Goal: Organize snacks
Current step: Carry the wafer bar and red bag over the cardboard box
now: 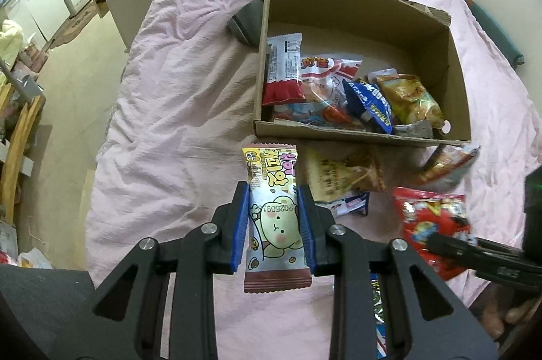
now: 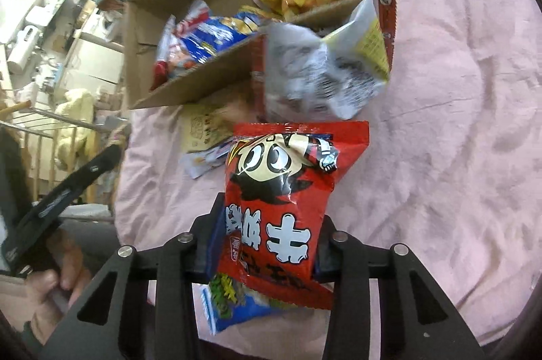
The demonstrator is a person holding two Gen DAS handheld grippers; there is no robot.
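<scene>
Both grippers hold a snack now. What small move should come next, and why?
Probably carry the left gripper, shut on the cream cartoon-bear wafer packet, forward over the open brown cardboard box and release. The box lies just ahead with free floor; the right gripper's red cartoon-face bag can follow.

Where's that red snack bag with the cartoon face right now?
The red snack bag sits clamped in the right gripper, above the pink blanket, just short of the cardboard box.

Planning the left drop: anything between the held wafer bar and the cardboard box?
Nothing visible on that line. The left gripper is shut on the wafer bar, and only bare pink bedsheet lies between it and the near wall of the cardboard box. Loose packets lie off to the right; the wall itself must be cleared.
</scene>
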